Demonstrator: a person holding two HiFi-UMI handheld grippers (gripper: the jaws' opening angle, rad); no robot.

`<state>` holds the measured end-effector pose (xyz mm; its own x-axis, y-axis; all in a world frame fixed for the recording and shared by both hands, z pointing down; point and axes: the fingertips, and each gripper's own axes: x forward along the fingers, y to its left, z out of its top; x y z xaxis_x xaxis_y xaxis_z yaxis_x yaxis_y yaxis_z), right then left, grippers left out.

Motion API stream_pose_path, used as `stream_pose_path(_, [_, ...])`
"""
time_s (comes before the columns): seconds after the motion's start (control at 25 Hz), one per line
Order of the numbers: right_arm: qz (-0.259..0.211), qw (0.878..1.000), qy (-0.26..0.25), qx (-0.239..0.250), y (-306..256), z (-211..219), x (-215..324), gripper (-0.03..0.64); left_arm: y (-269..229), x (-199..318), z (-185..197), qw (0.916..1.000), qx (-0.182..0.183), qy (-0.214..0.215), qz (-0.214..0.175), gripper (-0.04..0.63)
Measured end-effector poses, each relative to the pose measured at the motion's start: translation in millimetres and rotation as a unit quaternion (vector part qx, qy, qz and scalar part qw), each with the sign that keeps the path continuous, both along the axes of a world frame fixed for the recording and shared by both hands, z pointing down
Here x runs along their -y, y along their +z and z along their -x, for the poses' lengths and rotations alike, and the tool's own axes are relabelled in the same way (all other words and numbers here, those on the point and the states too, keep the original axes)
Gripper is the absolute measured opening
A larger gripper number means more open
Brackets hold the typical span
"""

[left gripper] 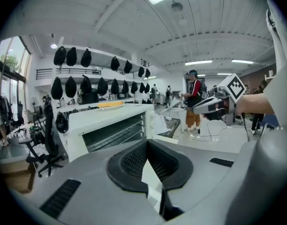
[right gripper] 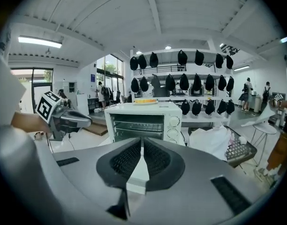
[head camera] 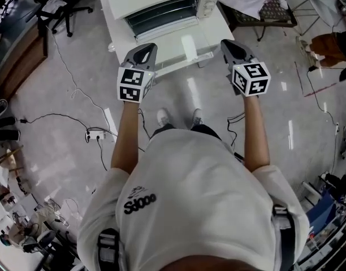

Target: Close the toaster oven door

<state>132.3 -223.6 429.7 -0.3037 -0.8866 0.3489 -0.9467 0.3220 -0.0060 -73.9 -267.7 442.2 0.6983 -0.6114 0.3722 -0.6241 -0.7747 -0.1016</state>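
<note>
A white toaster oven (head camera: 161, 7) sits on a white table (head camera: 112, 17) above a grey polished floor (head camera: 60, 89) trailing cables. Its door (head camera: 181, 48) hangs open toward the person, and its top is cut off. The left gripper (head camera: 147, 48) and right gripper (head camera: 229, 44) hover near the door, jaws pressed together, empty. The shirt print (head camera: 140, 201) isn't legible.

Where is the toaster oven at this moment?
In the head view the toaster oven stands at top centre on a white table, its open door lying between the left gripper and right gripper.
</note>
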Motion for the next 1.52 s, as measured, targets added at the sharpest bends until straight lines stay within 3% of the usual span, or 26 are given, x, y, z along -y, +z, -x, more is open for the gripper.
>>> stream_pose_path(0.12, [0.004, 1.0, 0.031, 0.0, 11, 2, -1, 0.011, 20, 10, 6, 0.9994, 0.002, 0.033, 0.007, 0.018])
stream_pose_path(0.32, [0.021, 0.999, 0.032, 0.01, 38, -7, 1, 0.012, 55, 17, 8, 0.9983, -0.001, 0.038, 0.044, 0.018])
stream_pose_path(0.48, [0.047, 0.998, 0.012, 0.029, 68, -14, 8, 0.052, 84, 12, 9, 0.9966, -0.01, 0.015, 0.081, 0.018])
stream_pose_path(0.64, [0.082, 0.996, -0.019, 0.022, 107, -24, 17, 0.088, 120, 11, 14, 0.9931, -0.008, -0.039, 0.11, 0.02])
stream_pose_path(0.84, [0.13, 0.99, -0.049, 0.008, 151, -46, 23, 0.133, 164, -3, 14, 0.9826, 0.01, -0.099, 0.157, 0.024])
stream_pose_path(1.04, [0.167, 0.983, -0.07, -0.002, 191, -52, 24, 0.154, 208, -25, 16, 0.9707, 0.033, -0.128, 0.201, 0.118])
stream_pose_path(1.24, [0.195, 0.978, -0.066, -0.005, 228, -59, 23, 0.161, 244, -42, 33, 0.9555, 0.06, -0.169, 0.234, 0.129])
stream_pose_path(1.52, [0.224, 0.97, -0.082, -0.036, 264, -59, 20, 0.161, 284, -51, 37, 0.9382, 0.053, -0.186, 0.287, 0.14])
